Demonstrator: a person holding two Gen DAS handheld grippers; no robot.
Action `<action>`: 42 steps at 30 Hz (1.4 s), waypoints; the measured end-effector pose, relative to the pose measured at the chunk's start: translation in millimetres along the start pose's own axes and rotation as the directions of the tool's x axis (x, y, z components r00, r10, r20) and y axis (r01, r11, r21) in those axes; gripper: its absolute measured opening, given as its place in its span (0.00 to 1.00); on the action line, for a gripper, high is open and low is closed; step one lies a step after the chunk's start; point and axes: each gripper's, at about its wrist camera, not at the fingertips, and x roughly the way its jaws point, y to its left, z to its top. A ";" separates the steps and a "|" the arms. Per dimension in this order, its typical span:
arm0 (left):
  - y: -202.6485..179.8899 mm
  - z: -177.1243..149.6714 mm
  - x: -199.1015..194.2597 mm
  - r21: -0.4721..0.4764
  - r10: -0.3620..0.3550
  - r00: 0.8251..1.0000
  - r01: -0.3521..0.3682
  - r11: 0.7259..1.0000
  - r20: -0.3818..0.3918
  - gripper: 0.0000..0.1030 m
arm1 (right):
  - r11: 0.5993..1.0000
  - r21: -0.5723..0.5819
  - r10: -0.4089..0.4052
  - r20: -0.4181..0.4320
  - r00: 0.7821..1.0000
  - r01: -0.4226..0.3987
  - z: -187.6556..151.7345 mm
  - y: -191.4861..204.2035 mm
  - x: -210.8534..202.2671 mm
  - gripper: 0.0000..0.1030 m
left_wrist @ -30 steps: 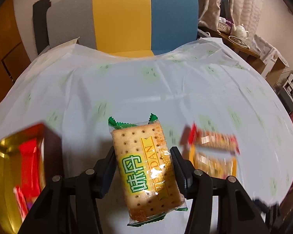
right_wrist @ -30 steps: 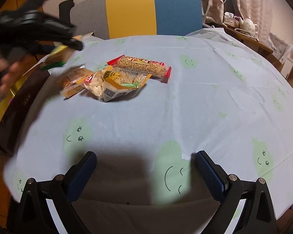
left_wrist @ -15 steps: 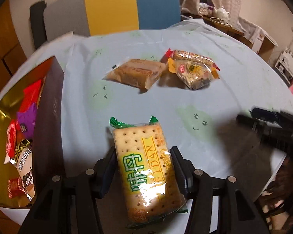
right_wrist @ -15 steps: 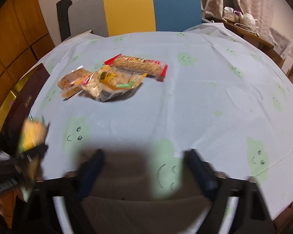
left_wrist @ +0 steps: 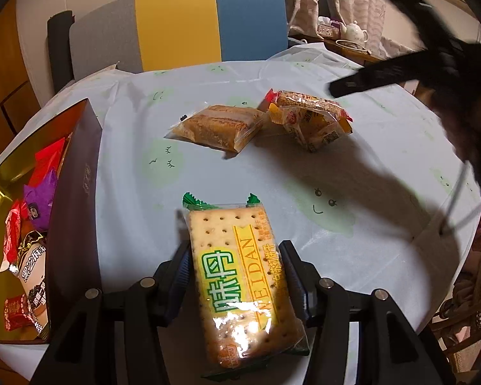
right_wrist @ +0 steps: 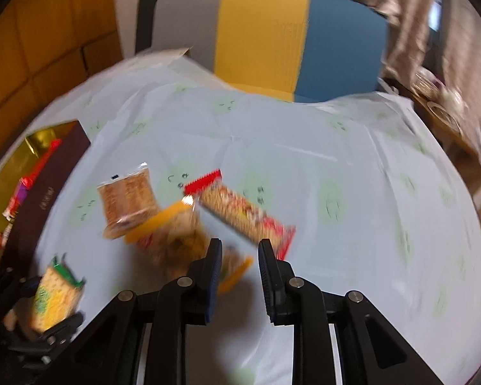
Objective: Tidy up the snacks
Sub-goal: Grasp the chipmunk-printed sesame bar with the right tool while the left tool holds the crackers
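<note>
My left gripper (left_wrist: 235, 248) is shut on a clear packet of square crackers (left_wrist: 240, 282) with green and yellow print, held above the table's near edge. Beyond it three snacks lie on the pale tablecloth (left_wrist: 384, 160): a brown cake packet (left_wrist: 215, 125), a yellow nut packet (left_wrist: 308, 125) and a red-ended cereal bar (left_wrist: 308, 101). My right gripper (right_wrist: 240, 250) hovers over the yellow packet (right_wrist: 173, 234) and the bar (right_wrist: 240, 211). Its jaws are closing to a narrow gap with nothing between them. In the left wrist view it is a dark blur (left_wrist: 400, 73).
A dark box with a gold lining (left_wrist: 77, 208) stands at the table's left edge and holds several wrapped snacks. A grey, yellow and blue chair (left_wrist: 176, 22) stands behind the table. A side table with a teapot (left_wrist: 352, 30) is at the back right.
My left gripper carried the crackers toward the box side, then held still. My right gripper went from wide open to nearly closed and swung over the pile of snacks.
</note>
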 end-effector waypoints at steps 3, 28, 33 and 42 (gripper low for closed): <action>1.6 0.7 0.7 -0.006 -0.012 1.000 0.012 1.000 0.000 0.53 | 0.995 -0.094 0.016 -0.077 0.997 -0.024 20.3 4.1 25.1 0.52; 0.3 1.3 3.3 -0.024 -0.007 1.000 0.007 1.000 0.008 0.53 | 0.988 0.077 -0.113 -0.208 0.971 0.131 -62.8 -37.7 1.9 0.30; -1.1 1.8 3.2 -0.013 0.004 1.000 -0.004 1.000 0.007 0.53 | 0.989 0.126 -0.059 -0.189 0.980 0.084 -90.3 -15.2 -20.4 0.30; -0.9 3.4 2.0 -0.011 0.011 1.000 -0.011 1.000 -0.004 0.48 | 0.982 0.170 -0.049 -0.160 0.986 0.077 -103.6 8.2 -22.2 0.32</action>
